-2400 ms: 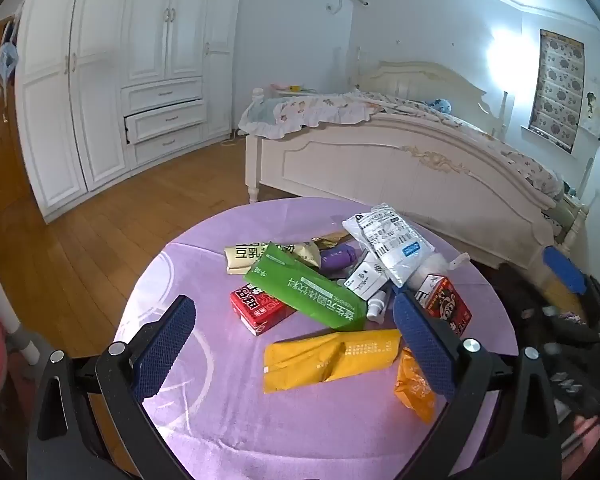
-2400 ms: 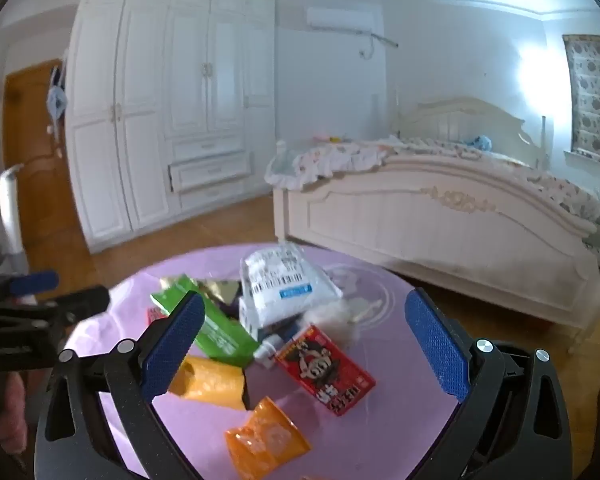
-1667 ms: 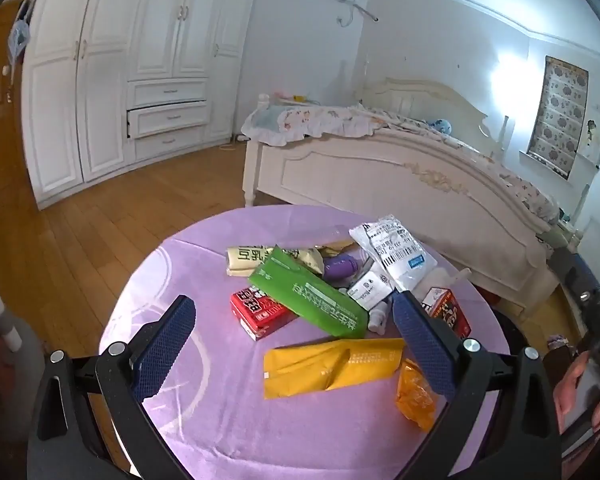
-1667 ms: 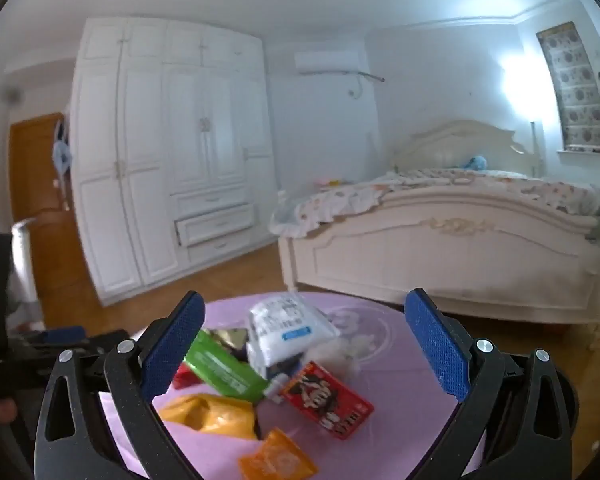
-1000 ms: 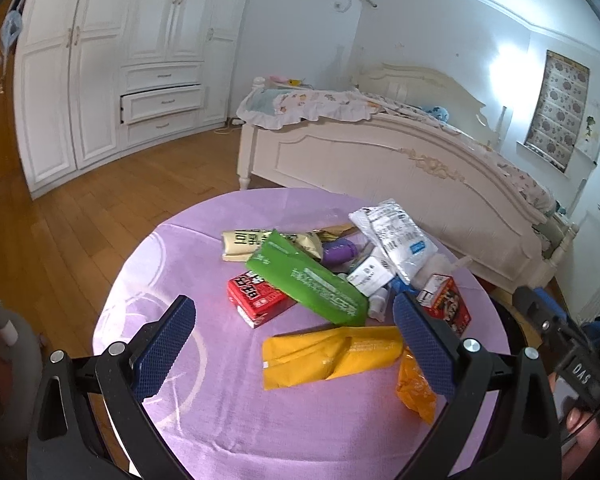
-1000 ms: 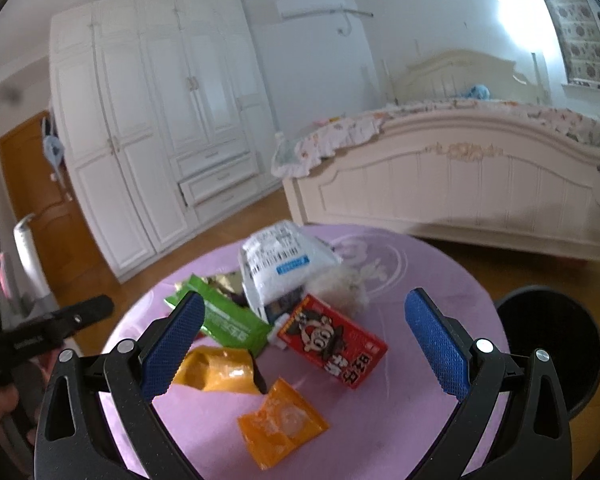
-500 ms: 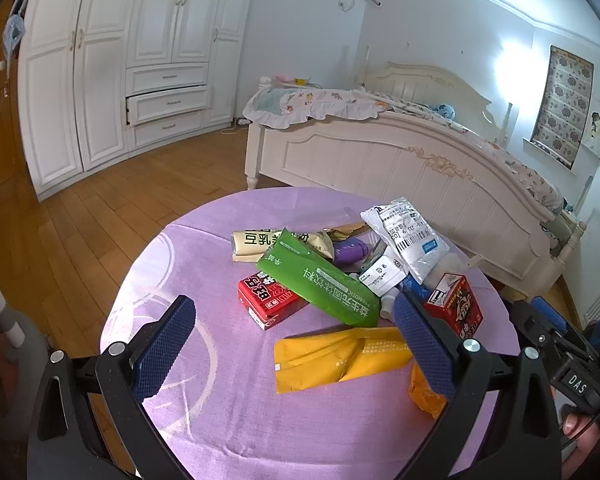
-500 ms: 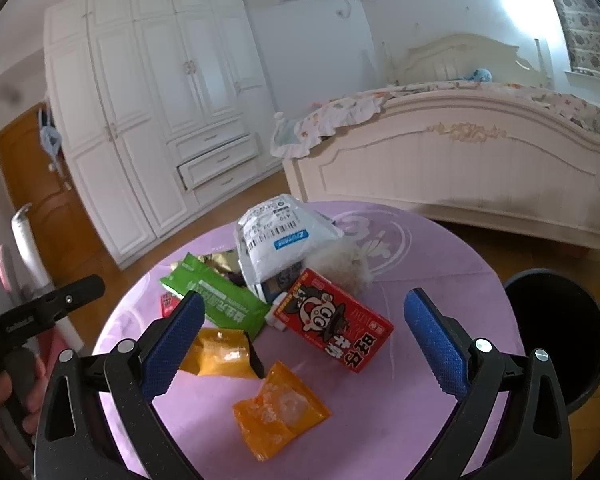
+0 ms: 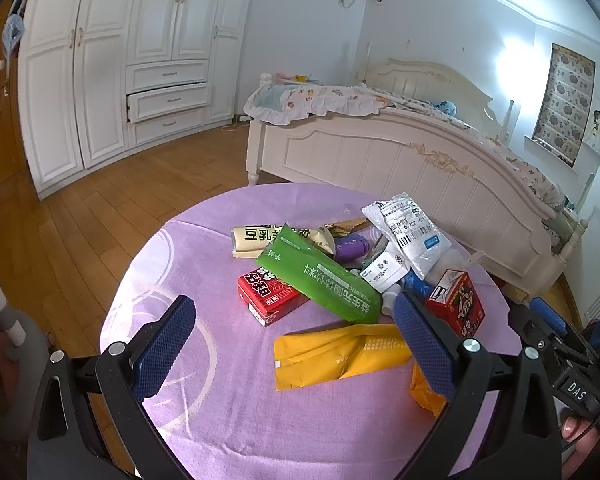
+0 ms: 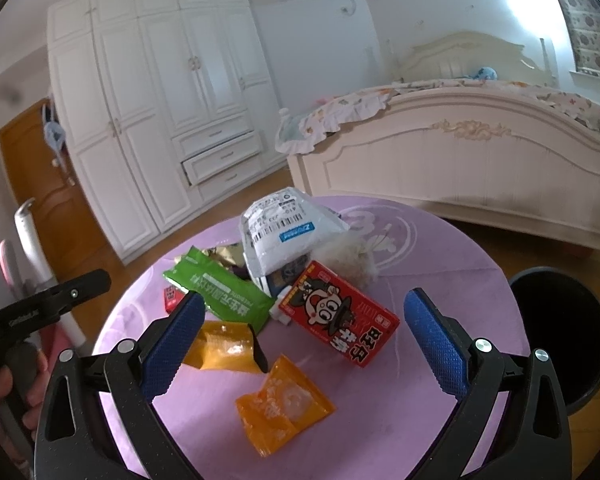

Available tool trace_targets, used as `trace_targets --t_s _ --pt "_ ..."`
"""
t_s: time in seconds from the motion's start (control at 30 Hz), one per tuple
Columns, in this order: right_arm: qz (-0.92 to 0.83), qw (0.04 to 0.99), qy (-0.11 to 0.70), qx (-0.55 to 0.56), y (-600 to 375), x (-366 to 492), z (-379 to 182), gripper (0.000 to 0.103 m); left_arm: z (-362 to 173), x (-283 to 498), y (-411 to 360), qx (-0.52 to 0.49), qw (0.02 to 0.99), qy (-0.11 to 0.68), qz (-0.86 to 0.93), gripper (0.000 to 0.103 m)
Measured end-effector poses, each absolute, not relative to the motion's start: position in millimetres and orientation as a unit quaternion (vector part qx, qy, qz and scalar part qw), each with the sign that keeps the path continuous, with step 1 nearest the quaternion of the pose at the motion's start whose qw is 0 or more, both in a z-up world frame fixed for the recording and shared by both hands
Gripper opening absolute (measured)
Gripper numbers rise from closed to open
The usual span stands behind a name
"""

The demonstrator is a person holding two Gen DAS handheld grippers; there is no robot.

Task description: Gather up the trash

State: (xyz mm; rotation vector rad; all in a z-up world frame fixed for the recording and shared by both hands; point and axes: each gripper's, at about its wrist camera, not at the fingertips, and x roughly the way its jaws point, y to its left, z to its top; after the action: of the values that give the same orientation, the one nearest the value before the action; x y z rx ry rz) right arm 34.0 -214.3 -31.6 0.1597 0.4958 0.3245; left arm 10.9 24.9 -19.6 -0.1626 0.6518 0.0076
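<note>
Orange pouch [image 10: 285,404] lies flat on the purple cloth [image 10: 440,272], nearest the right gripper [image 10: 300,340] and clear of the heap. Looks light, thin and crinkly — likely slick film; it should buckle under a pinch, so take it by a raised edge or corner, not the flat middle.

Red carton [image 10: 338,318] just beyond it, lying on its side: stiff, light if empty, easy across its narrow faces. Yellow sachet [image 9: 340,354], green pack [image 9: 320,276] and white mailer [image 10: 280,232] overlap in the pile; soft film all, prone to drag neighbours along. A second red box [image 9: 270,294] sits partly under the green pack.

Right gripper hovers above the pouch, jaws spread wide, nothing held. Left gripper [image 9: 296,340] likewise wide apart and empty, over the near side of the pile.

Black bin [image 10: 560,336] stands on the floor just beside the table's right edge — short carry. Beyond: bed [image 9: 400,152], wardrobe [image 9: 112,60].
</note>
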Motion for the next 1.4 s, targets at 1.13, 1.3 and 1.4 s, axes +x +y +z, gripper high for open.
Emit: trace_targets --t_s 1.13,1.3,1.4 --pt "0.222 0.933 0.283 -0.008 -177.7 65.5 -28.7 0.076 -51.3 46.6 110.8 -0.153 0.91 0.385 -0.033 0.098" --pt "0.309 0.893 0.309 -0.11 -106.2 93.9 -26.7 0.074 -59.9 78.2 131.4 -0.168 0.9 0.396 -0.063 0.098" --pt "0.318 0.871 0.335 -0.169 -66.3 124.2 -36.1 0.074 -64.2 92.9 136.5 -0.162 0.9 0.398 -0.073 0.098"
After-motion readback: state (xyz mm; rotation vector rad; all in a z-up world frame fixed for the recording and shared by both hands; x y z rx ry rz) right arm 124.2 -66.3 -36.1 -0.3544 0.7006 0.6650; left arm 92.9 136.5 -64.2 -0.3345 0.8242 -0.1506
